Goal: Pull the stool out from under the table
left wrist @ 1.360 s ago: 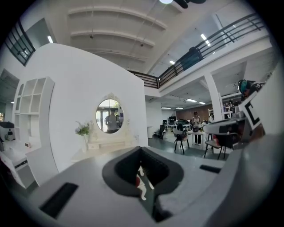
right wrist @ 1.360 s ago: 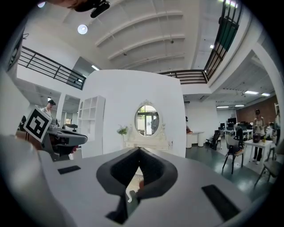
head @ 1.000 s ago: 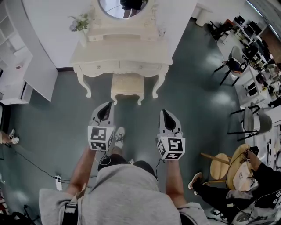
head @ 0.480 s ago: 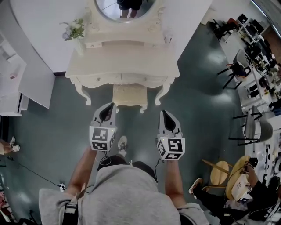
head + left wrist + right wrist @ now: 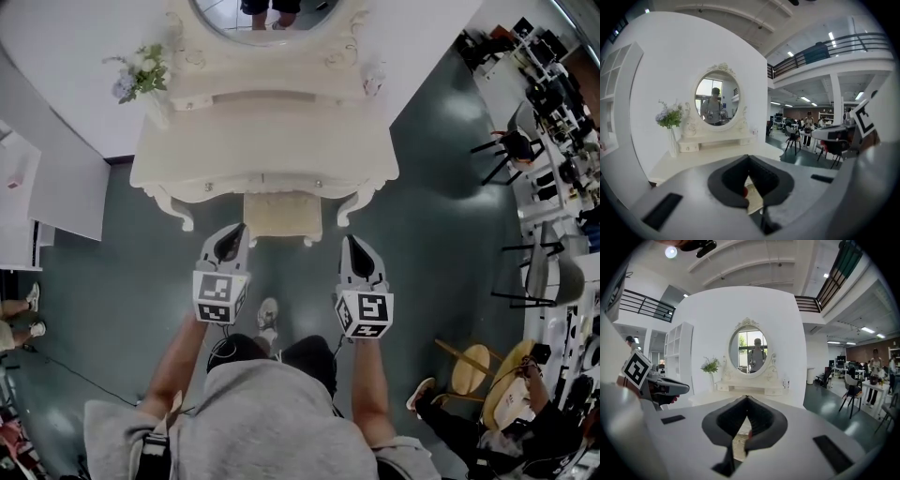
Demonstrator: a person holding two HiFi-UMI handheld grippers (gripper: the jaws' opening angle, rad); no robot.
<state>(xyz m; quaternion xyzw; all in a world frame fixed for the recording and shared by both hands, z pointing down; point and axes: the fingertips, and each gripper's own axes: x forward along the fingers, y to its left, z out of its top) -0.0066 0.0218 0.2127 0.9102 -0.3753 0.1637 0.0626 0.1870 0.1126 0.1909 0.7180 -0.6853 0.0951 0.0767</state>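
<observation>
Head view: cream stool (image 5: pixel 281 214) sits tucked under the white dressing table (image 5: pixel 262 141), only its front part showing between the table legs. Left gripper (image 5: pixel 230 234) and right gripper (image 5: pixel 353 244) hover near the stool's front corners, one each side. Both grippers' jaws are pressed together, empty. Flower vase (image 5: pixel 141 80) stands at the table's left end.

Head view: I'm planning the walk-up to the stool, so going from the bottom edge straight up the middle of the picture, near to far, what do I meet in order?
Grey sweatshirt → shoe → stool → dressing table → mirror
</observation>
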